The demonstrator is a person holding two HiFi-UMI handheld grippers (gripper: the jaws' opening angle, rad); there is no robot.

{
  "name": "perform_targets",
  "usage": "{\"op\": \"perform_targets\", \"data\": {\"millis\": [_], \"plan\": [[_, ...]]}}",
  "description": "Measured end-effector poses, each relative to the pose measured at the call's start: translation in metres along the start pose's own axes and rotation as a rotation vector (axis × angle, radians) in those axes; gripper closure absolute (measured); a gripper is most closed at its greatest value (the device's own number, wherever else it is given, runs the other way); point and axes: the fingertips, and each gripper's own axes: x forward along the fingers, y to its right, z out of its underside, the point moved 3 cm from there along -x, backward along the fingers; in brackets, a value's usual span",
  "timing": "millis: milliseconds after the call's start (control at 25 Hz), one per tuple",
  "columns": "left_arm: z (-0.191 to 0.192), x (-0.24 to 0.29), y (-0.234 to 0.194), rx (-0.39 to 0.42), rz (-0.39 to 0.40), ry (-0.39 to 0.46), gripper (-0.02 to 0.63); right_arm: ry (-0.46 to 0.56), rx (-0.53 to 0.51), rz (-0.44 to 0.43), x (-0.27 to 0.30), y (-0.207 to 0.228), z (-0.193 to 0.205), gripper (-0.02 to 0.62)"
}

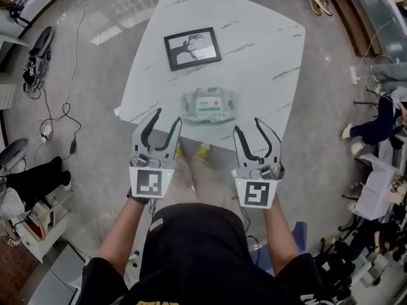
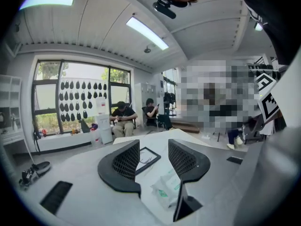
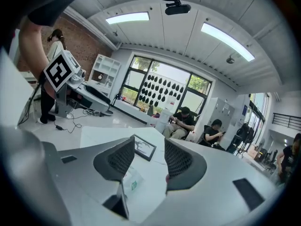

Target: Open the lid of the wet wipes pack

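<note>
The wet wipes pack (image 1: 208, 105), white with green print, lies flat near the front edge of the white marble-look table (image 1: 254, 49). My left gripper (image 1: 165, 121) hovers at the table's near edge, just left of the pack, jaws open and empty. Level with it, my right gripper (image 1: 249, 128) stands off the pack's right end, also open and empty. In the left gripper view the pack (image 2: 169, 186) shows low between the fingers (image 2: 123, 163). In the right gripper view the pack (image 3: 132, 181) lies under the left finger (image 3: 117, 160).
A black picture frame (image 1: 192, 48) with a tree drawing lies farther back on the table. The person's feet (image 1: 191, 152) show below the table's front edge. Cables (image 1: 63, 116) and bags lie on the floor at left; people sit by the windows (image 2: 123, 118) beyond.
</note>
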Motion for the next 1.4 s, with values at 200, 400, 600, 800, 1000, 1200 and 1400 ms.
{"op": "perform_targets", "data": {"millis": [200,400,600,800,1000,1200,1400], "plan": [[0.057,0.031,0.008,-0.053,0.046,-0.137,0.371,-0.032,-0.009,-0.016,0.03,-0.026,0.023,0.402],[0.114,0.059,0.023,-0.089,0.113,-0.261,0.347,-0.068,-0.025,-0.037,0.057,-0.053,0.048,0.434],[0.156,0.077,0.035,-0.137,0.152,-0.355,0.334,-0.12,-0.061,-0.058,0.077,-0.071,0.077,0.434],[0.185,0.091,0.044,-0.15,0.194,-0.432,0.327,-0.163,-0.066,-0.079,0.1,-0.086,0.101,0.437],[0.203,0.102,0.048,-0.154,0.212,-0.466,0.325,-0.179,-0.125,-0.129,0.12,-0.101,0.115,0.453],[0.214,0.107,0.054,-0.134,0.232,-0.504,0.318,-0.235,-0.207,-0.166,0.131,-0.115,0.13,0.454],[0.218,0.108,0.053,-0.135,0.245,-0.526,0.318,-0.262,-0.282,-0.174,0.139,-0.124,0.132,0.454]]}}
